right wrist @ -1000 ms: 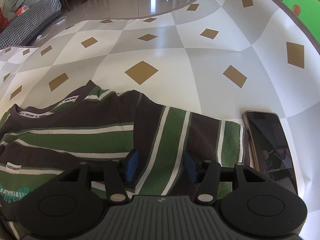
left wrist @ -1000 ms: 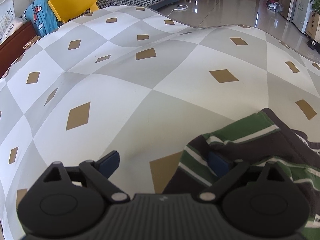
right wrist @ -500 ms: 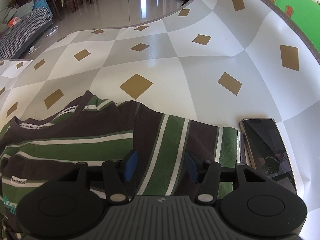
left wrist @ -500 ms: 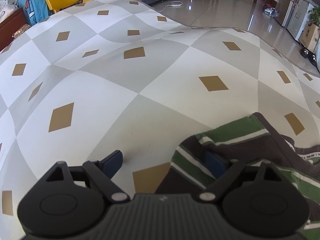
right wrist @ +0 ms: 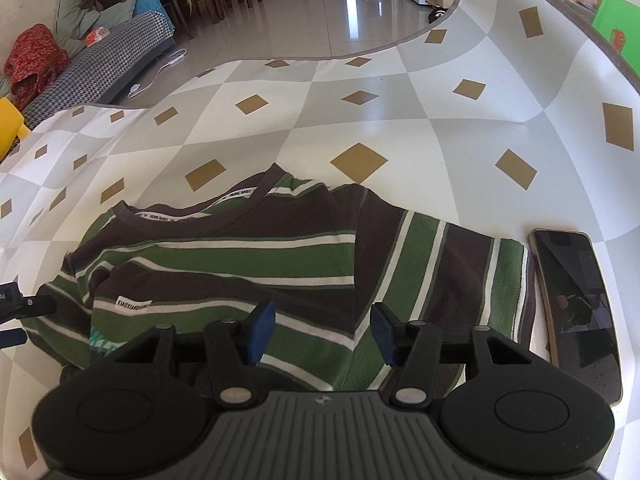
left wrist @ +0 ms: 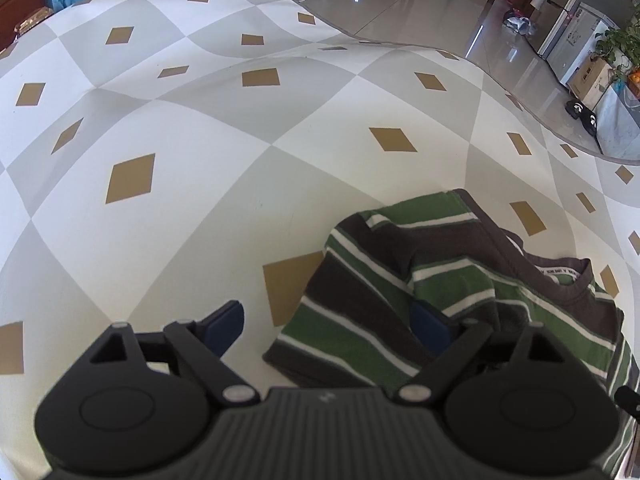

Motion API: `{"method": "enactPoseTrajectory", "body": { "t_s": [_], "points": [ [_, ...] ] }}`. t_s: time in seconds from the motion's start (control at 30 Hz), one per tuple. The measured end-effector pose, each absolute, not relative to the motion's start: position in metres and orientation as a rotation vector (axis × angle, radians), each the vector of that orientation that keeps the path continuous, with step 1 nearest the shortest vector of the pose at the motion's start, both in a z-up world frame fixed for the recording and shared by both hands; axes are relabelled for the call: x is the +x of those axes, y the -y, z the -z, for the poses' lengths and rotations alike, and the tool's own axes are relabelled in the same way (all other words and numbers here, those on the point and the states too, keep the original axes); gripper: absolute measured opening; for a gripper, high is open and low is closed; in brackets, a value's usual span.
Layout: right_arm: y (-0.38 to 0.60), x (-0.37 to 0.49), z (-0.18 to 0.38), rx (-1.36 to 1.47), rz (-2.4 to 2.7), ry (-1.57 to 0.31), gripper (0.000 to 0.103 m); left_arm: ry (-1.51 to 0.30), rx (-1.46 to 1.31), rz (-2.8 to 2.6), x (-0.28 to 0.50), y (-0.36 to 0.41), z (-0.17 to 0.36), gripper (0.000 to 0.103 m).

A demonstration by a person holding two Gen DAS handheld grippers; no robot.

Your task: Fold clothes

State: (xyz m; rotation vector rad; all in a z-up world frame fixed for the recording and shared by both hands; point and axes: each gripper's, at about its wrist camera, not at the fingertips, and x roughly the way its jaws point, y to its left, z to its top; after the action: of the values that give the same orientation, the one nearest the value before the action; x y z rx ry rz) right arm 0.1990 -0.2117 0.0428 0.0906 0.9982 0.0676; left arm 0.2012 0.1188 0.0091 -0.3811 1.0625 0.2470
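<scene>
On the checked grey-and-white tablecloth the striped green-and-brown shirt is lying partly folded, sleeves tucked over the body, collar facing away from both cameras, with a dark phone sitting just beside its right edge. Left gripper is hanging over the shirt's left sleeve fold with jaws standing wide; its left pad is sitting over bare cloth, its right pad is half buried behind a ridge of fabric, and nothing is being pinched. Right gripper is hovering over the lower right of the shirt with jaws moderately apart, both blue pads clear of the fabric, gripping nothing. Judging from this, the side folds are looking done and the next fold, hem toward collar, is pending. To do it well: both grippers should be taking the near hem at matching points, pinching all layers and not just the top one, lifting evenly so the tucked sleeves are not sliding out, and keeping the right one clear of the phone. Readable text: a white woven tag on the shirt front is reading roughly "XIAOXIANG…", the rest too small to tell; the white neck tape is showing repeated print, something like "HOME BABY", not fully legible. A teal print near the hem is mostly hidden.
</scene>
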Motion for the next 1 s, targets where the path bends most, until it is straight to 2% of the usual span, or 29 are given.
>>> {"method": "enactPoseTrajectory", "body": {
  "t_s": [0.5,0.7,0.73,0.8,0.87,1.0],
  "points": [
    [0.205,0.179,-0.04,0.023,-0.117,-1.034,0.051,-1.142,-0.566,-0.137,0.18,-0.11,0.006,0.09],
    [0.209,0.176,-0.035,0.011,-0.12,-1.062,0.051,-1.101,-0.543,-0.165,0.188,-0.101,0.009,0.091],
    [0.209,0.175,-0.034,0.009,-0.123,-1.066,0.051,-1.095,-0.542,-0.159,0.189,-0.099,0.009,0.089],
    [0.21,0.174,-0.034,0.01,-0.128,-1.074,0.051,-1.084,-0.535,-0.137,0.191,-0.094,0.009,0.079],
    [0.209,0.174,-0.034,0.009,-0.134,-1.079,0.051,-1.078,-0.506,-0.126,0.192,-0.088,0.008,0.064],
    [0.207,0.17,-0.042,0.02,-0.152,-1.071,0.051,-1.066,-0.488,-0.119,0.191,-0.083,0.007,0.045]
  ]
}}
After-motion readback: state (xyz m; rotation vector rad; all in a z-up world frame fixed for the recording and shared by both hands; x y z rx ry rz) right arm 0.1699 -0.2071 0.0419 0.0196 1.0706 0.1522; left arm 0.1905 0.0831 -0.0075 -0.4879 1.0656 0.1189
